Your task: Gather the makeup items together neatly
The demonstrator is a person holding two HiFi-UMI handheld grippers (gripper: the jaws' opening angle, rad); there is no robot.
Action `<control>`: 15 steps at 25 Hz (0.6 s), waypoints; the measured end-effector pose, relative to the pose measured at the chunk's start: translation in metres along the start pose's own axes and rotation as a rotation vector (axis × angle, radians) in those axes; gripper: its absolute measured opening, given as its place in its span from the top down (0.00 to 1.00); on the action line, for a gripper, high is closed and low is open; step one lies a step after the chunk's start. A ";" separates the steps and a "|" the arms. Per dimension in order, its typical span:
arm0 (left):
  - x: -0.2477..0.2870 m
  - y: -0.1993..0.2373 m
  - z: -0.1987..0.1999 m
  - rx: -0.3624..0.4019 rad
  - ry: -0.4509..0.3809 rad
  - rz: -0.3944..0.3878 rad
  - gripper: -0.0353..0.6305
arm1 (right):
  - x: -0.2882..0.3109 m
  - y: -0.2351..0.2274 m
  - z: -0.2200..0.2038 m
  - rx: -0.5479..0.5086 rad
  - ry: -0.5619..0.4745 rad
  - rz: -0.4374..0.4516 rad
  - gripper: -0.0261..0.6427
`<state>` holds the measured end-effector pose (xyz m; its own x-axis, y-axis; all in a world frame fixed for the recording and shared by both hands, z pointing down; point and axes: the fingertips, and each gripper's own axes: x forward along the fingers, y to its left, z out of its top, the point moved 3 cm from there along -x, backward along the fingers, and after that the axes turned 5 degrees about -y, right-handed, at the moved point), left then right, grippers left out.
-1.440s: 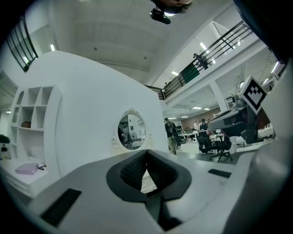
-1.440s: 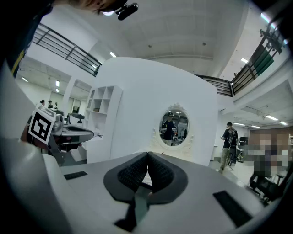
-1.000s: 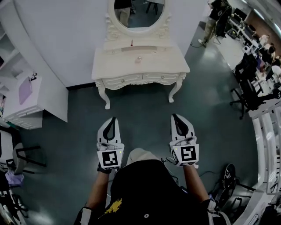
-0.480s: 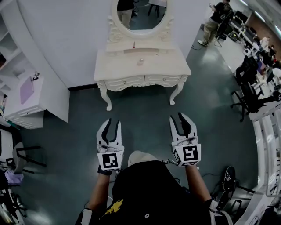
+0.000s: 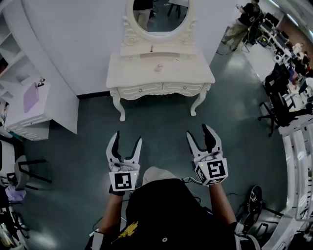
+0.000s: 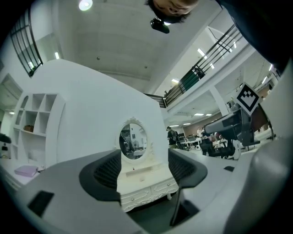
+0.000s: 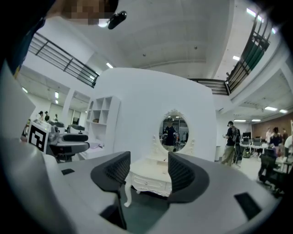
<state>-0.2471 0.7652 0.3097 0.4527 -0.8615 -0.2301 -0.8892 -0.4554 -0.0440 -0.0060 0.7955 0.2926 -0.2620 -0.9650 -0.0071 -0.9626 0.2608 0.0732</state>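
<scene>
- The floor (image 5: 161, 122) fills most of the head view. A wide bare stretch of it lies between us and the furniture.
- The dressing table (image 5: 142, 75) stands against the white wall, well apart from both tools. Its oval mirror (image 5: 157, 12) rises from the rear edge.
- The left gripper (image 5: 126, 140) and the right gripper (image 5: 199, 133) are held side by side in front of the body, both pointing toward the table.
- Change to note: the jaws of both grippers have just been opening. Both now stand released, the left set spread wider than the right. Each gripper view shows only the distant table in the gap, with nothing between the pads.
- The task's things sit on the table. A thin red item (image 5: 151, 48) stands upright on the ledge below the mirror, and a small round item (image 5: 159, 67) lies on the tabletop nearer us, apart from it. Both are too small to identify further.
- Assessment: we judge that the gathering has not yet begun. The opened jaws read as preparation, and we must first approach the table before any pickup.
</scene>
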 end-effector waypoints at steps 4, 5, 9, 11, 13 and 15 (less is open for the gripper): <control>0.005 -0.007 0.004 -0.018 -0.011 -0.029 0.38 | 0.003 0.007 0.012 0.060 -0.031 0.078 0.45; 0.006 -0.010 0.002 -0.009 -0.004 -0.036 0.37 | 0.004 0.007 0.013 0.046 -0.031 0.082 0.43; 0.004 -0.025 -0.010 -0.012 0.038 -0.090 0.29 | 0.008 0.009 0.009 -0.010 -0.013 0.106 0.14; 0.003 -0.025 -0.019 -0.039 0.071 -0.099 0.24 | 0.013 0.011 0.006 -0.029 -0.008 0.135 0.07; 0.003 -0.020 -0.026 -0.033 0.093 -0.090 0.21 | 0.018 0.011 0.000 -0.019 0.004 0.149 0.07; 0.003 -0.010 -0.033 -0.015 0.111 -0.060 0.20 | 0.020 0.009 -0.006 -0.001 0.020 0.145 0.07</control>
<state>-0.2343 0.7603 0.3417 0.5104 -0.8518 -0.1180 -0.8595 -0.5095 -0.0395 -0.0198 0.7781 0.2986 -0.3974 -0.9174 0.0232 -0.9145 0.3980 0.0728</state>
